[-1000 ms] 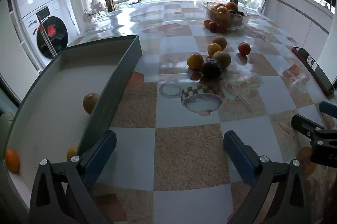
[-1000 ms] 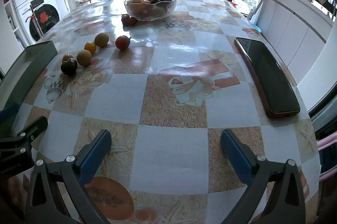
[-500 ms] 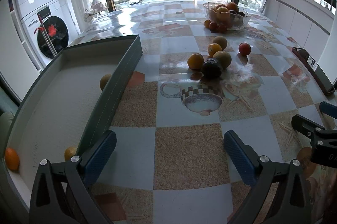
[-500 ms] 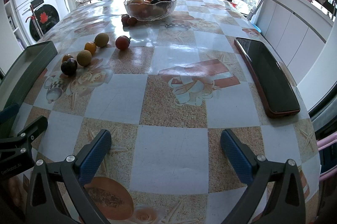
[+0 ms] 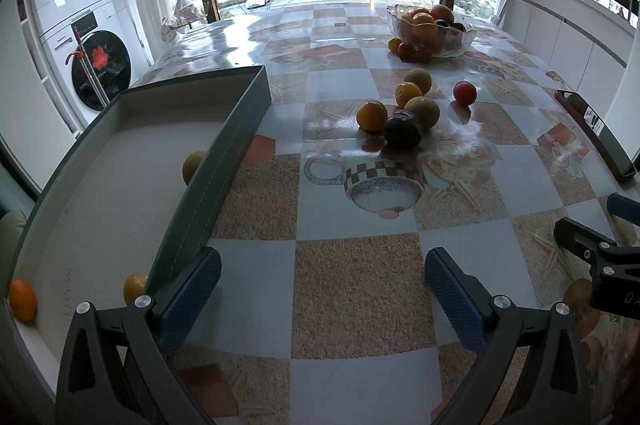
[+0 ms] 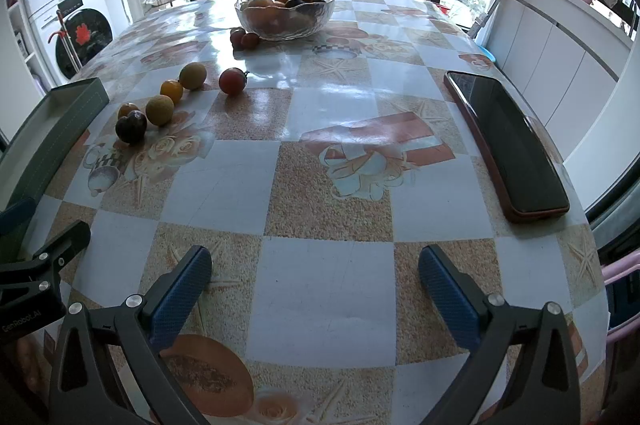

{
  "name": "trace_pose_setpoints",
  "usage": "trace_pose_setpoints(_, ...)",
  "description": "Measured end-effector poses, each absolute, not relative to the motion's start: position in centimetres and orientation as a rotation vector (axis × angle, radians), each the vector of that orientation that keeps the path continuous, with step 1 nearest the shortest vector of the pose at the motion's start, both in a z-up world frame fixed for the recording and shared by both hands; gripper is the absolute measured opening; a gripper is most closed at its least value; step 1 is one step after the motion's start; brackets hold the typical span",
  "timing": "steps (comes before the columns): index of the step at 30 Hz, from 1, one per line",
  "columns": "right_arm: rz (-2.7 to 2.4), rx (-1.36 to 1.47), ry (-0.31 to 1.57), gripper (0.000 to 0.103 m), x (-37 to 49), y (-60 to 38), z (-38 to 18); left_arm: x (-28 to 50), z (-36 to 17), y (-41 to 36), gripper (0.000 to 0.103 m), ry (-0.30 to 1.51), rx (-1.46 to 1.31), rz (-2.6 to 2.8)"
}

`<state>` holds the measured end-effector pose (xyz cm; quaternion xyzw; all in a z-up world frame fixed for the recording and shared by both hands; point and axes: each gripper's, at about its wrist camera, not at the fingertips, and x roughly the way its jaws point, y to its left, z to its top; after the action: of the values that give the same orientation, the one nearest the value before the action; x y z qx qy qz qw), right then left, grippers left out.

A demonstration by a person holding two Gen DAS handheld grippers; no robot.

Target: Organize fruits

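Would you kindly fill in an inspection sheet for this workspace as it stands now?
Surface: table under a checkered printed cloth.
Job's things: green tray holding three fruits, one against its right wall; five loose fruits beside it, including a dark plum and a red one apart from the rest; glass bowl full of fruit, small red fruits at its base.
Clutter: phone lying flat near the right edge.
Grippers: left hand-held gripper and right hand-held gripper both open, empty, over bare cloth.
Cables: nothing seen.
Surroundings: washing machine, windows, white cabinets.
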<state>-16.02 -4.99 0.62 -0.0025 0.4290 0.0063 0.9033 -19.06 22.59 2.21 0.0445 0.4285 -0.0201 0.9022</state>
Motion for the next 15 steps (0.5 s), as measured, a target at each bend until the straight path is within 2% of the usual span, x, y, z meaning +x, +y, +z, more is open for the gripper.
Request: trace_pose_setpoints(15,0.014,-0.005,0.886,0.103,-16.05,-5.03,0.63,-19.10,2.17,22.61,0.102,0.886,0.092,-0.042)
